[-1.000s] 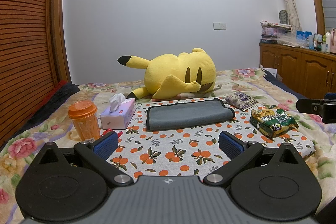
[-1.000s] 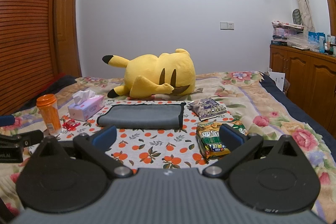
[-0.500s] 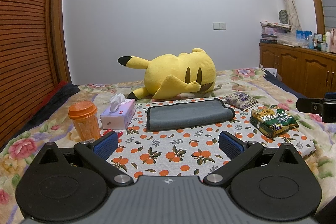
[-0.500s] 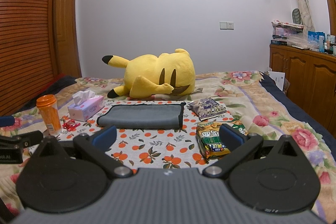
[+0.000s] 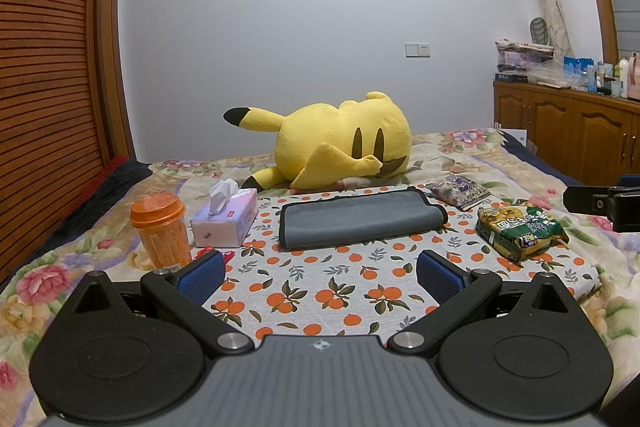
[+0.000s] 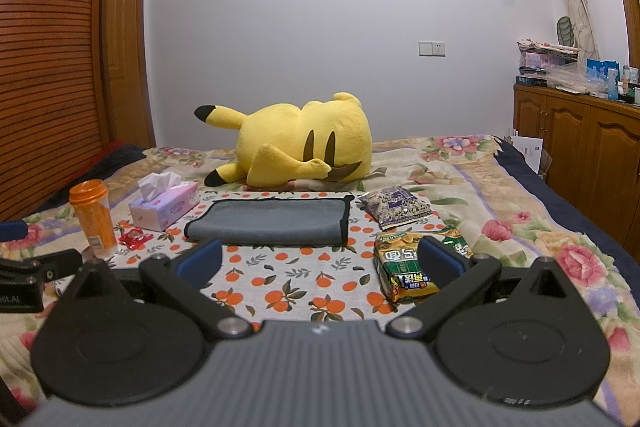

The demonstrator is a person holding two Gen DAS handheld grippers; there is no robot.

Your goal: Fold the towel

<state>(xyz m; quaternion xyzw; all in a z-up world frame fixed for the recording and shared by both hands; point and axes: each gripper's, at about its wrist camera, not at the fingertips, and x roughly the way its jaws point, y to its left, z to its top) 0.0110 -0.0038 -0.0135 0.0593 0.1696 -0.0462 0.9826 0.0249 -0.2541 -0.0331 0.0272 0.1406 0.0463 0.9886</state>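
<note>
We held both the left tongs (image 5: pixel 320 271) and the right tongs (image 6: pixel 319 258) spread and empty; the grey, seemingly folded microfibre towel (image 5: pixel 362 220) lay well ahead of them.

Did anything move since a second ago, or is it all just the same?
Nothing has visibly changed. The left gripper and right gripper hang open over the orange-print cloth, holding nothing. The gray towel lies in the same spot, already folded over, with the tissue box, orange cup and yellow plush where they were.
</note>
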